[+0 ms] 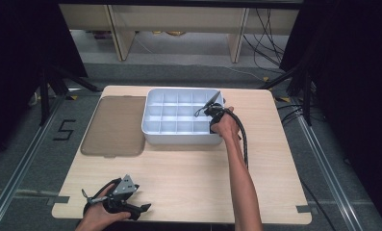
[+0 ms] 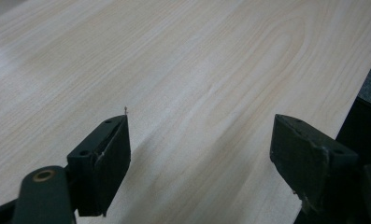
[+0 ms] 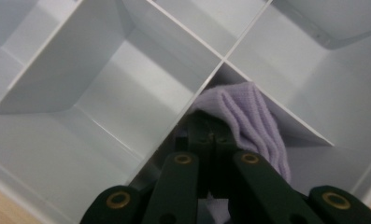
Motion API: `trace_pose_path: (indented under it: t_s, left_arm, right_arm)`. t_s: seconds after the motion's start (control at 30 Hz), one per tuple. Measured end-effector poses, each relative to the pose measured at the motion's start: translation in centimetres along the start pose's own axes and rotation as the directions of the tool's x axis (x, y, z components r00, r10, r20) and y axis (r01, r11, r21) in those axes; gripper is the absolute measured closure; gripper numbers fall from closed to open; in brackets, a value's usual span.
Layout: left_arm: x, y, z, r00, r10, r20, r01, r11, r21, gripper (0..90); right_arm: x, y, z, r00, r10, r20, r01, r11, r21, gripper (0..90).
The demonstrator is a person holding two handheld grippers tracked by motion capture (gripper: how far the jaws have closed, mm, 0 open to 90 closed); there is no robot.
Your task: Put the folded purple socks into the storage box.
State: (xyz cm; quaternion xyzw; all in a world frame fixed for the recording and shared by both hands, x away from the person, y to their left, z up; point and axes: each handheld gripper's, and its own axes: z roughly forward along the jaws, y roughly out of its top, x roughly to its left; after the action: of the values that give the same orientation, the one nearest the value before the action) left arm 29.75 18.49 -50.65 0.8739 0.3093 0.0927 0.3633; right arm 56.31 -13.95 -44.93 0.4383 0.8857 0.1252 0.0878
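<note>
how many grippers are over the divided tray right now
1. The right gripper reaches into the white divided tray at its right side, shut on a purple cloth. The left gripper sits open near the table's front edge.

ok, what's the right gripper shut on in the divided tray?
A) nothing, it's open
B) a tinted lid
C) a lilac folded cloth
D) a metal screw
C: the right gripper view shows the right gripper closed on a lilac ribbed cloth inside a compartment of the white divided tray.
</note>
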Motion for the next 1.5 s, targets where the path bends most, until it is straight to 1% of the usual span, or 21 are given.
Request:
trace_pose_path:
  t_s: [0.17,0.2,0.23,0.3,0.4,0.5,0.6,0.63,0.67,0.8,0.87,0.9,0.93,0.97,1.1,1.23,1.27,1.3,1.37,1.4,1.5]
  left_arm:
    - [0.1,0.1,0.0,1.0000,0.001,-0.005,-0.001,1.0000,-0.004,20.0]
    - [0.1,0.1,0.0,1.0000,0.005,-0.007,-0.005,1.0000,-0.004,20.1]
    - [0.3,0.2,-0.1,0.9990,0.040,-0.020,-0.040,0.9992,-0.003,20.1]
    - [0.3,0.2,-0.1,0.9995,0.024,-0.020,-0.024,0.9997,-0.008,20.1]
    - [0.2,0.1,-0.2,0.9999,-0.005,-0.014,0.005,0.9998,-0.019,20.1]
    - [0.5,0.2,-0.3,0.9993,0.023,-0.030,-0.024,0.9996,-0.016,20.2]
    - [0.3,0.1,-0.3,0.9999,-0.006,-0.014,0.006,0.9997,-0.022,20.2]
    - [0.3,0.1,-0.2,0.9997,-0.020,-0.014,0.019,0.9992,-0.035,20.2]
    - [0.6,0.2,-0.3,0.9995,0.016,-0.026,-0.016,0.9996,-0.025,20.2]
    - [0.5,0.1,-0.3,0.9997,-0.015,-0.021,0.015,0.9996,-0.025,20.3]
    - [0.8,0.2,-0.4,0.9995,0.006,-0.030,-0.007,0.9995,-0.030,20.3]
    - [0.6,0.1,-0.3,0.9993,-0.029,-0.022,0.028,0.9988,-0.040,20.3]
    - [0.9,0.2,-0.5,0.9993,0.008,-0.037,-0.009,0.9996,-0.025,20.3]
    - [1.0,0.2,-0.4,0.9993,0.009,-0.036,-0.010,0.9995,-0.031,20.3]
    - [0.9,0.1,-0.4,0.9994,-0.018,-0.029,0.017,0.9992,-0.035,20.3]
    - [0.9,0.1,-0.4,0.9992,-0.019,-0.035,0.017,0.9992,-0.036,20.4]
    - [0.9,0.1,-0.4,0.9992,-0.019,-0.034,0.018,0.9992,-0.036,20.3]
    - [0.9,0.1,-0.5,0.9994,-0.018,-0.030,0.017,0.9993,-0.034,20.4]
    - [1.1,0.2,-0.6,0.9990,0.008,-0.044,-0.009,0.9996,-0.027,20.4]
    - [1.1,0.2,-0.6,0.9989,0.008,-0.047,-0.010,0.9995,-0.031,20.4]
    - [0.8,0.2,-0.4,0.9993,-0.020,-0.032,0.018,0.9987,-0.048,20.4]
  right_arm:
    - [-0.7,-0.6,-2.0,0.9993,0.020,-0.030,-0.023,0.995,-0.099,82.3]
    - [-0.8,-0.8,-2.8,0.9992,0.028,-0.030,-0.031,0.992,-0.123,79.6]
    - [-0.8,-0.8,-3.3,0.9985,0.046,-0.029,-0.050,0.989,-0.141,77.8]
    - [-0.8,-1.0,-4.6,0.9968,0.076,-0.022,-0.079,0.979,-0.187,77.6]
    - [-0.5,-1.6,-6.2,0.9974,0.060,-0.038,-0.068,0.969,-0.239,76.5]
    - [0.0,-2.1,-7.2,0.9975,0.042,-0.056,-0.056,0.958,-0.281,76.5]
    - [0.6,-2.5,-8.0,0.9973,0.025,-0.069,-0.044,0.952,-0.301,76.5]
    - [0.8,-2.6,-8.2,0.9965,0.020,-0.081,-0.045,0.950,-0.310,76.6]
    - [1.0,-2.7,-8.3,0.9967,0.016,-0.080,-0.041,0.948,-0.315,76.6]
    - [2.1,-3.4,-8.8,0.9951,-0.039,-0.091,0.004,0.935,-0.354,76.2]
    - [2.7,-3.8,-8.8,0.9937,-0.057,-0.096,0.017,0.926,-0.376,75.2]
    - [3.0,-3.9,-8.8,0.9927,-0.059,-0.105,0.013,0.921,-0.390,74.5]
    - [3.3,-4.2,-9.0,0.9919,-0.061,-0.111,0.013,0.922,-0.387,73.9]
    - [3.6,-4.4,-9.0,0.9914,-0.062,-0.115,0.012,0.919,-0.393,73.3]
    - [4.4,-5.3,-9.1,0.9877,-0.082,-0.133,0.015,0.898,-0.440,71.0]
    - [5.1,-6.1,-9.2,0.9863,-0.089,-0.139,0.014,0.885,-0.466,70.7]
    - [5.4,-6.3,-9.2,0.9846,-0.082,-0.155,0.000,0.884,-0.468,70.5]
    - [5.4,-6.5,-9.2,0.9838,-0.108,-0.143,0.028,0.883,-0.468,70.5]
    - [5.7,-6.7,-9.1,0.9818,-0.115,-0.152,0.029,0.878,-0.477,70.5]
    - [5.8,-6.8,-9.2,0.9816,-0.115,-0.153,0.030,0.882,-0.471,70.5]
    - [6.1,-6.9,-9.2,0.9819,-0.119,-0.148,0.033,0.874,-0.484,70.5]
